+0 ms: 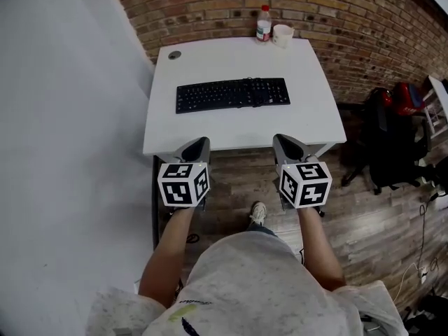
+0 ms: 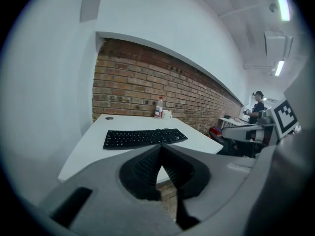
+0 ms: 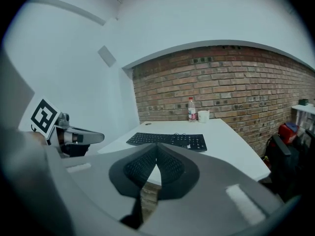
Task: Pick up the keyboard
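Observation:
A black keyboard (image 1: pixel 232 94) lies flat across the middle of the white table (image 1: pixel 308 128), also seen as the keyboard (image 2: pixel 143 137) from the left and the keyboard (image 3: pixel 168 140) from the right. My left gripper (image 1: pixel 197 146) hangs at the table's near edge, left of centre, jaws shut with nothing between them. My right gripper (image 1: pixel 286 145) hovers at the same edge, right of centre, also shut and empty. Both grippers (image 2: pixel 160 147) (image 3: pixel 156 146) are well short of the keyboard and touch nothing.
A clear bottle with a red cap (image 1: pixel 263 24) and a white cup (image 1: pixel 282 35) stand at the table's far edge by the brick wall. A round cable port (image 1: pixel 174 55) is at the far left corner. Dark bags (image 1: pixel 389 142) sit on the wooden floor to the right.

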A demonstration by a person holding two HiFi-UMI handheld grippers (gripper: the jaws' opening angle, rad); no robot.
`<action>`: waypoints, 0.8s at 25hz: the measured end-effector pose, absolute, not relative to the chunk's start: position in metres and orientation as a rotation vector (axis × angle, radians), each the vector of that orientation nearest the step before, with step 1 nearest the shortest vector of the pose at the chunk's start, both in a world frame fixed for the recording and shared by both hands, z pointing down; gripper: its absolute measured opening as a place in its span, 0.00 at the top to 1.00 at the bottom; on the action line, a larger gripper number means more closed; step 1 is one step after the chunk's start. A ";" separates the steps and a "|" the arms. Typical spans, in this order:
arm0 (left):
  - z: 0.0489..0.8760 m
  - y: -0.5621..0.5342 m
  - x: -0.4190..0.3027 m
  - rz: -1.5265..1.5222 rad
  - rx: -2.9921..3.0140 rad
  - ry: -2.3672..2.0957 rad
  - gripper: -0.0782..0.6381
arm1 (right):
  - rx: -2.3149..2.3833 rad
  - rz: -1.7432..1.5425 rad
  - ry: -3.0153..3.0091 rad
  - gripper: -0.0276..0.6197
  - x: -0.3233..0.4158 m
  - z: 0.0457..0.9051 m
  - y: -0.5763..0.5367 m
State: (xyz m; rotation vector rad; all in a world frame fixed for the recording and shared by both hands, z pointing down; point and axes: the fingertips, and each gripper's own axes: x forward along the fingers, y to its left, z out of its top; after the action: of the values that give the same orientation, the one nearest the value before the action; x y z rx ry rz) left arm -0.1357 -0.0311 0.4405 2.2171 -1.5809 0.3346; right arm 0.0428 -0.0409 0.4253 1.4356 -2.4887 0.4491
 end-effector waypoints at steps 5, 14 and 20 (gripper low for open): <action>0.442 -0.063 -0.128 0.355 2.179 -1.621 0.90 | 1.404 0.505 -2.508 0.94 0.058 0.432 -0.079; 0.449 -0.117 -0.114 0.375 2.109 -1.691 0.90 | 1.332 0.569 -2.542 0.94 0.081 0.445 -0.145; 0.457 -0.139 -0.107 0.363 2.067 -1.723 0.89 | 1.292 0.583 -2.559 0.94 0.095 0.454 -0.177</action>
State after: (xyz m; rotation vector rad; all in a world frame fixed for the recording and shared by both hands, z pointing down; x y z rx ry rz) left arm -0.1069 -0.1395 0.4573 2.0674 -1.7225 0.3627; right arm 0.0954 -0.1775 0.4539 1.2924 -2.5588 0.5829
